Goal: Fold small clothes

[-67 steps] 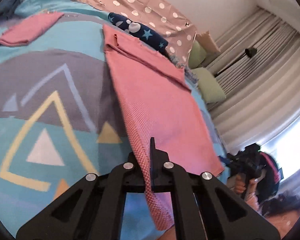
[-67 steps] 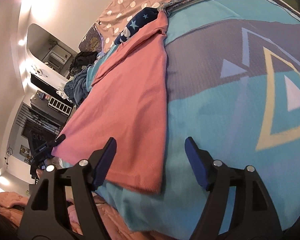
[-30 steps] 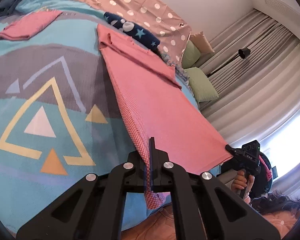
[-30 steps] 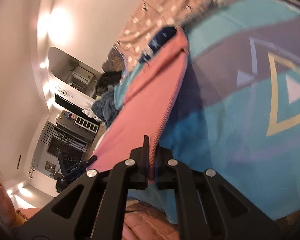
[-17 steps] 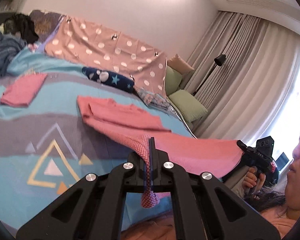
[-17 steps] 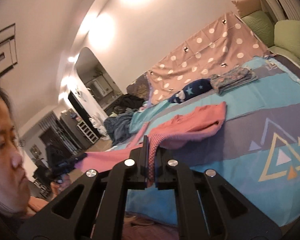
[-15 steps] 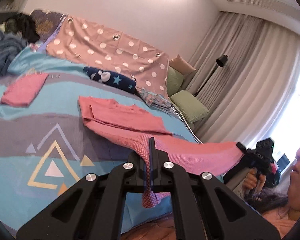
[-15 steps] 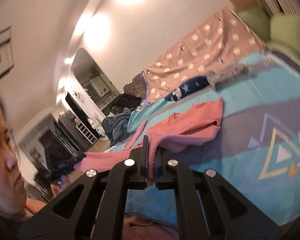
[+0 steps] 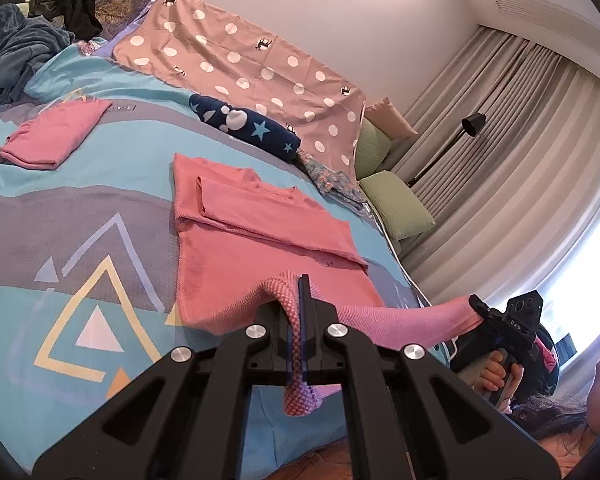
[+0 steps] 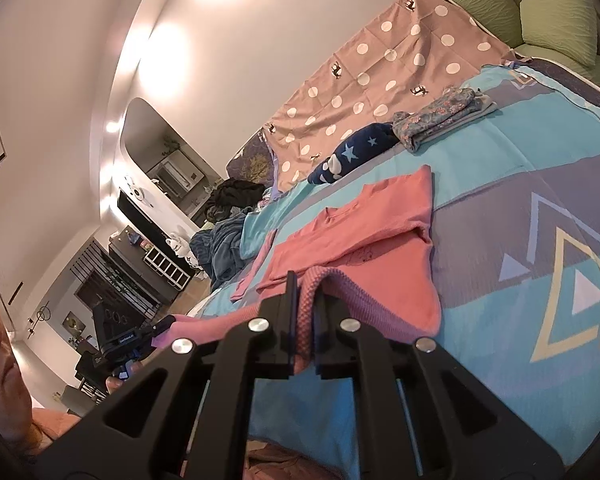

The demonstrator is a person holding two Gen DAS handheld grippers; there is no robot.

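Left wrist view.
- Item: salmon-pink shirt, sleeves already folded in, collar end flat on the patterned bedspread; near hem lifted clear of the bed and strung between the two grippers.
- Left gripper: jaws clenched on one hem corner, the knit pinched between the pads with a short tail hanging below.
- Right gripper, far right in a hand: its tip meets the other hem corner; from here I cannot tell how tightly.
- Risk: the hem sags between the two holds. If the hands travel unevenly toward the collar, the fold would likely land skewed or drag the tucked sleeves out of place.
- Others: a folded pink garment well apart to the left; a navy star-print bundle beyond the collar.

Right wrist view.
- Right gripper: jaws have just been opening slightly, the gap slim, with the hem corner standing between them; the fabric seems caught only lightly.
- Risk: this looks the weaker hold. Any further slackening under the hem's tension would probably drop the corner and collapse the fold on that side.
- Left gripper, lower left: tip at the opposite corner, hem taut from it.
- Shirt body lies on the bedspread, beside the star-print bundle and a floral folded piece.
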